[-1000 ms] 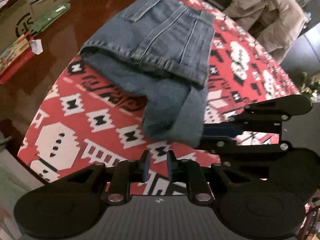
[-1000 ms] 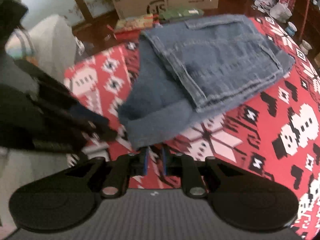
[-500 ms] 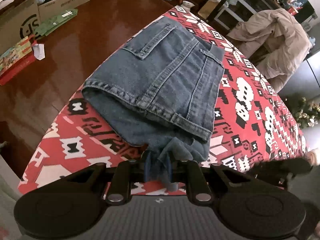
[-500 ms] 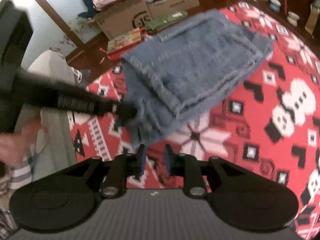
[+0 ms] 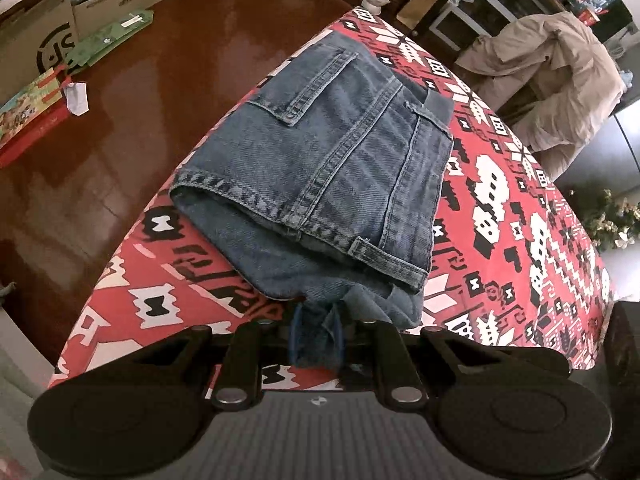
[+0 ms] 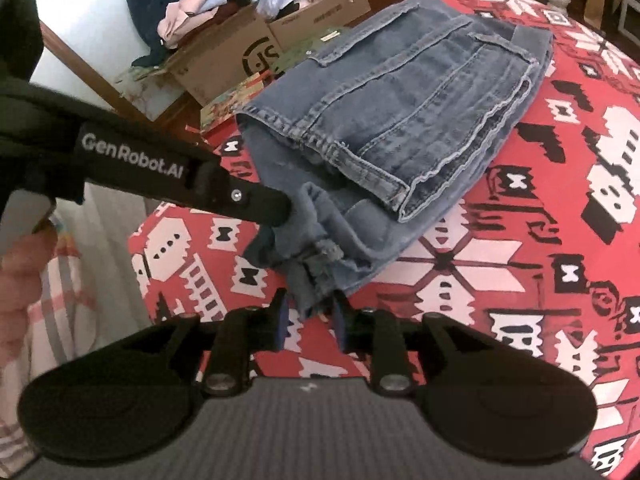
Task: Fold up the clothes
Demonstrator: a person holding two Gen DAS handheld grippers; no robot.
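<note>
On the red patterned cloth (image 5: pixel 516 216) covering the desk lie the folded jeans (image 5: pixel 340 160), a thick denim stack with its long axis running from the near edge away toward the far end; the waistband and belt loop face the near side and a back pocket sits on the upper layer toward the far left. Under that upper layer a looser lower layer spills out toward the near edge, ending in a bunched, frayed hem.

From the left wrist view, the left gripper (image 5: pixel 316 340) is clamped narrow on that hem, with denim filling the gap between its blue-padded fingers. This view also takes in the dark wooden floor (image 5: pixel 120 128) at left, cardboard boxes (image 5: pixel 48 32) far left, and a tan coat (image 5: pixel 560 76) draped over furniture at far right.

From the right wrist view, the jeans (image 6: pixel 400 100) angle from near left to far right. The right gripper (image 6: pixel 310 316) stands slightly apart around the frayed hem tip, with cloth between its fingers, though whether the pads press it I cannot tell. Only here does the left gripper (image 6: pixel 276 210) show from the side, reaching in from the left to the denim beside the hem
</note>
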